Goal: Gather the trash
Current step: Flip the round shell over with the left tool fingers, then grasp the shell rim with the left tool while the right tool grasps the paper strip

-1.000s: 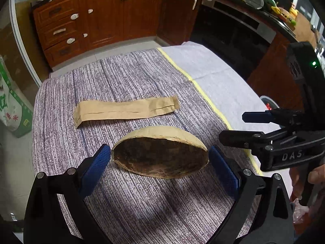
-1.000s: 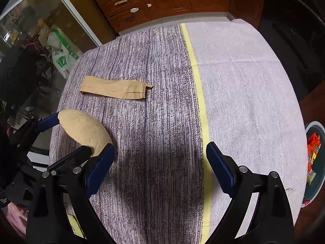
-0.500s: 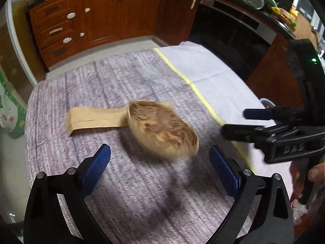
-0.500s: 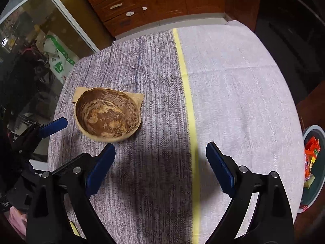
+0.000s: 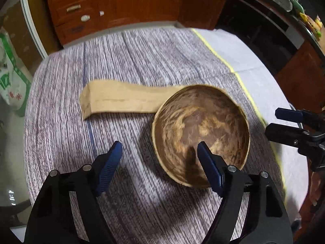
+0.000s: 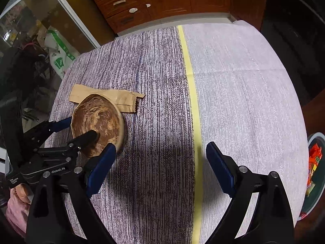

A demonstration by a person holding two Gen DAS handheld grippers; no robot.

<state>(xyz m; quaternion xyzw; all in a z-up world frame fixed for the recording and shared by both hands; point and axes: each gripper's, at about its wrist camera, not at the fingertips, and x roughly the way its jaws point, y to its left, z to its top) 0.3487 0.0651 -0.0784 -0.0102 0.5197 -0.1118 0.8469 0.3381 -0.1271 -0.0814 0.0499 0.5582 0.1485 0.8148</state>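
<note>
A brown paper bowl (image 5: 201,130) lies open side up on the striped tablecloth (image 5: 142,61), partly over a flat strip of brown paper (image 5: 119,99). My left gripper (image 5: 159,158) is open, with its right finger (image 5: 209,168) over the bowl's near rim and its left finger outside the bowl. In the right wrist view the bowl (image 6: 97,122) and the paper strip (image 6: 121,99) lie at the left, with the left gripper (image 6: 79,130) at the bowl. My right gripper (image 6: 160,168) is open and empty above the cloth, well to the right of the bowl.
A yellow stripe (image 6: 193,105) divides the striped cloth from a pale cloth (image 6: 243,81). A round bin (image 6: 313,162) with colourful wrappers stands on the floor past the table's right edge. Wooden cabinets (image 5: 113,6) stand behind, and a green-and-white bag (image 5: 10,77) at the left.
The bowl dropped from between my left fingers, tumbled forward and landed open side up on the paper strip. My left gripper narrowed and moved forward, one finger now over the rim.
</note>
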